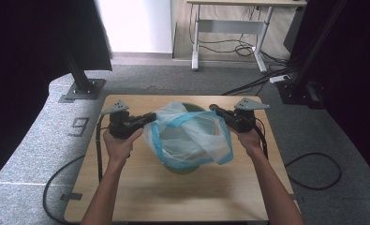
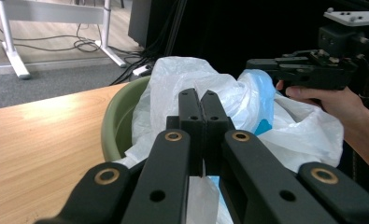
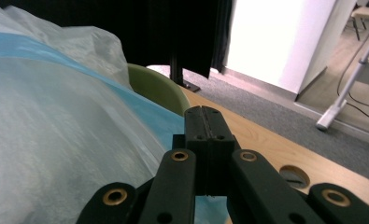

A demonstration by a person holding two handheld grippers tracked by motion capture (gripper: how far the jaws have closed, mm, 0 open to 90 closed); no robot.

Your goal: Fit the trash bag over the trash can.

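Both forearms come in from the bottom edge of the high view, angled slightly outward, each hand wrapped round its tool w/ tips pointing inward toward each other. Left tool (image 1: 151, 116): jaws pressed together, thin film pinched between them, grey plate on top, cable trailing back along the forearm. Right tool (image 1: 214, 108): jaws closed flat against each other, blue-edged film caught at their base, held approx level w/ the left, wrist straight, well apart from it.
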